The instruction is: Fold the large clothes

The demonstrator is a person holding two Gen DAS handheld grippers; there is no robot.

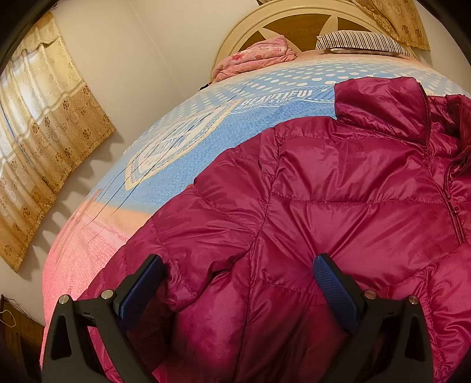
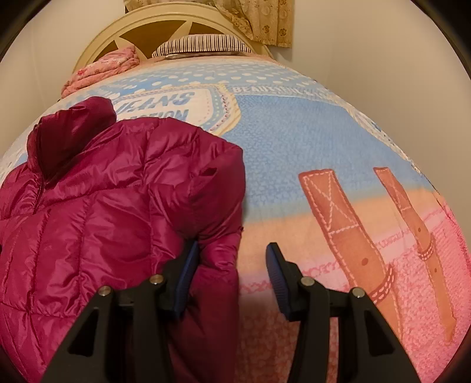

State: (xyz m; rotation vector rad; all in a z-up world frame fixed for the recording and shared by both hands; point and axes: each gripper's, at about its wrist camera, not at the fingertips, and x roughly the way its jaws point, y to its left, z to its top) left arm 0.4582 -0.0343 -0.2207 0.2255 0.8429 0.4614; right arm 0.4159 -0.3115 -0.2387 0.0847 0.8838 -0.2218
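Lying spread on the bed (image 1: 188, 123), a magenta puffer jacket (image 1: 338, 182) sits under two grippers, both with jaws apart.

Hovering over the jacket's lower half, the left gripper (image 1: 238, 262) has its jaws wide open, the quilted fabric showing between the blue pads (image 1: 332, 282) with no grip on it; the right gripper (image 2: 232, 253) stands at the jacket's edge, its jaws open too, one pad just beside a folded-over sleeve and the other over the bare printed bedspread; the collar points toward the headboard (image 2: 164, 26); a striped pillow (image 2: 200, 44) and a bundled pink blanket (image 2: 103, 70) lie at the head of the bed; patterned gold curtains (image 1: 38, 141) hang on the wall beside it.
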